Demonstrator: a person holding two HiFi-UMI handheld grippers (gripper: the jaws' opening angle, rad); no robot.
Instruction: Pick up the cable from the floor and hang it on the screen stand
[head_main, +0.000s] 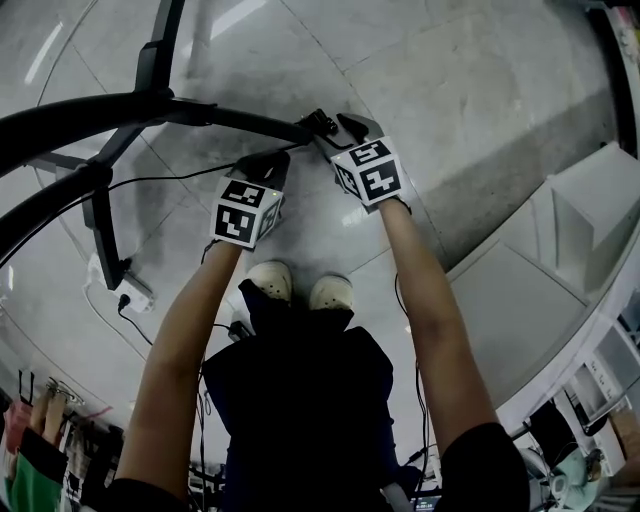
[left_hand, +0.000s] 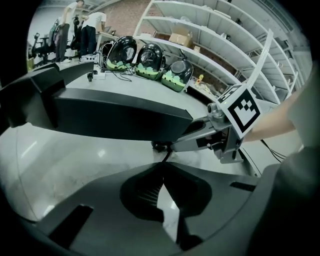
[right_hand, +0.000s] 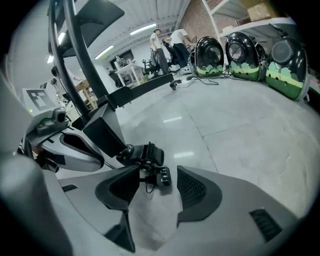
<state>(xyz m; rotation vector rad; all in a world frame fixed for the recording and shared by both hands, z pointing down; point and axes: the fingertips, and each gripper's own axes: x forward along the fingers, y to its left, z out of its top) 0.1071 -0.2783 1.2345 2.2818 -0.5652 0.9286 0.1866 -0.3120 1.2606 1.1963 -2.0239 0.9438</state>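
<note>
A thin black cable (head_main: 170, 178) runs over the grey floor to my left gripper (head_main: 270, 160). In the left gripper view that gripper (left_hand: 163, 165) has its jaws together, shut on the cable (left_hand: 165, 157), which rises from the tips toward the black leg of the screen stand (left_hand: 115, 117). My right gripper (head_main: 335, 125) is just beside it, at the stand's curved leg (head_main: 150, 100). In the right gripper view my right gripper (right_hand: 158, 170) stands open. The cable's dark end piece (right_hand: 163, 176) hangs between the pads without being pressed, just below the leg's end (right_hand: 137, 154).
A white power strip (head_main: 132, 297) with a plug lies by the stand's left leg. White cabinets (head_main: 580, 220) stand to the right. The person's shoes (head_main: 300, 285) are behind the grippers. Bubble-window carrier packs (left_hand: 150, 60) sit below shelving (left_hand: 225, 35), and people stand far off.
</note>
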